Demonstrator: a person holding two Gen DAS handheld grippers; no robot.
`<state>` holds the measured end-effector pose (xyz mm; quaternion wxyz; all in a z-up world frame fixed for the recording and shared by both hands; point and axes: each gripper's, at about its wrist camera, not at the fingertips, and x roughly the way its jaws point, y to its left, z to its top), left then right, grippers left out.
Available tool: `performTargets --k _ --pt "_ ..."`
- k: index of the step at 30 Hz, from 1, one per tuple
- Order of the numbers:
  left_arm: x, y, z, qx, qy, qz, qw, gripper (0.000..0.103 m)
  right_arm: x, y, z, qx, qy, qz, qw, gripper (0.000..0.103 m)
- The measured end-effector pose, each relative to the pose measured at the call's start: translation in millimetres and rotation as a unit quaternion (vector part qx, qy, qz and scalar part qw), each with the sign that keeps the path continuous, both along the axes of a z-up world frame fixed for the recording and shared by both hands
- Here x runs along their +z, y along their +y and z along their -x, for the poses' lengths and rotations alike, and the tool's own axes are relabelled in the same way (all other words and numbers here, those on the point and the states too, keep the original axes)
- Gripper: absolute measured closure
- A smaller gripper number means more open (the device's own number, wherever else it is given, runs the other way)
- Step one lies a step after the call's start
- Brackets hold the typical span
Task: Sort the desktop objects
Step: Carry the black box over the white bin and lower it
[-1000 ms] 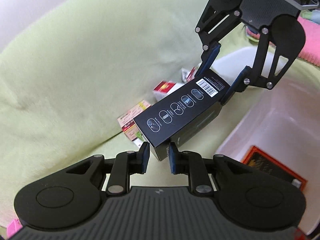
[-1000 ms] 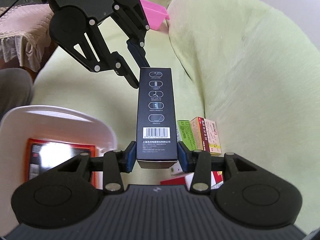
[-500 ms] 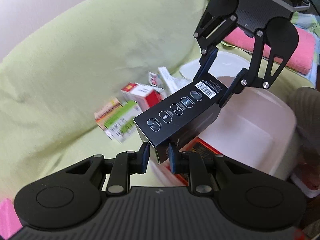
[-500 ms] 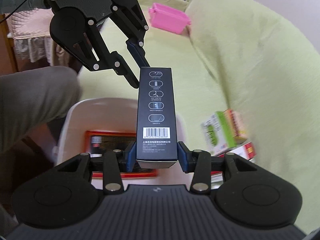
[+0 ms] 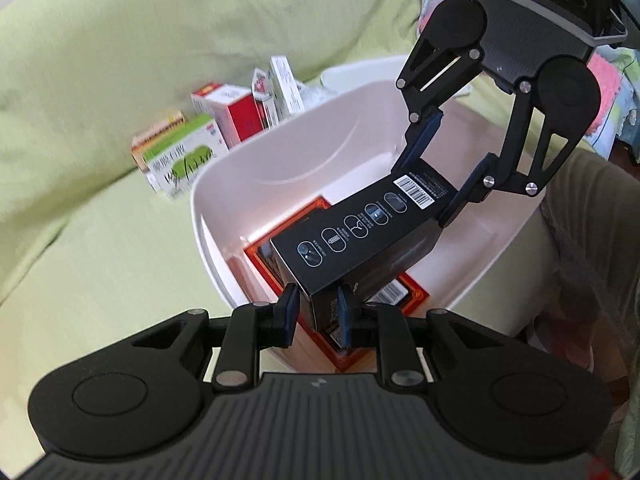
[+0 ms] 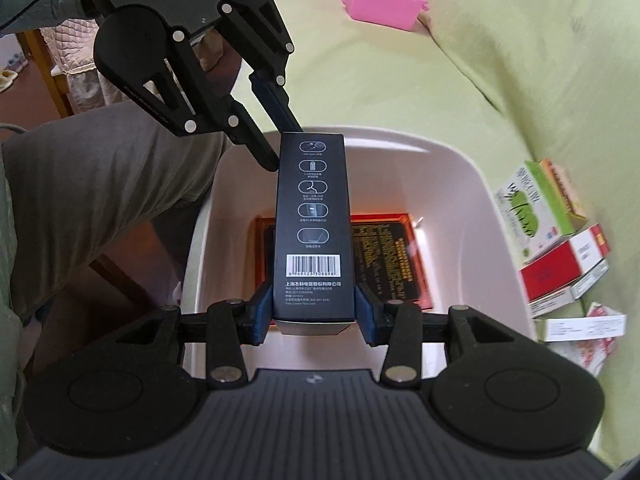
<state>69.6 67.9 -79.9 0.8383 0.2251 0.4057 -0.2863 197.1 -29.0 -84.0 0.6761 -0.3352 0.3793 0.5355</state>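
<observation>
Along the back of the green sofa (image 5: 80, 216) a small heap of packets is lying: a green and white carton (image 5: 182, 162), a red and white carton (image 5: 234, 114), and two or three thin white packets (image 5: 282, 84) leaning behind them; the exact count is blurred. Just beside them, one white tub (image 5: 208, 220) is sitting on the sofa seat, and one flat orange-edged box (image 6: 384, 256) is lying on its bottom. One long black box (image 5: 360, 228) is hanging over the tub, tilted, with a row of icons and a barcode on its upper face. Both tools are clamping it: the left gripper (image 5: 318, 312) is squeezing the lower end, and the right gripper (image 5: 434, 168) is pinching the barcode end between its blue pads. From the right gripper's side, one pink container (image 6: 382, 0) is sitting far back on the sofa, well apart from the tub. A person's grey-trousered leg (image 6: 92, 188) is resting against the tub's outer side.
</observation>
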Motion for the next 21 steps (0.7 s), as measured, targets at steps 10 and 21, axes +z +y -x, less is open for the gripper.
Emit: performTargets --k 10,21 --pt "-5.5 1.5 0.0 0.009 0.014 0.004 0.9998 0.079 -25.7 6.4 6.9 0.011 0.013 0.015 1.000 0.064" --pt "2.8 6.4 7.3 0.023 0.007 0.008 0.9997 0.079 -28.2 -0.1 16.5 0.009 -0.005 0.027 1.000 0.064"
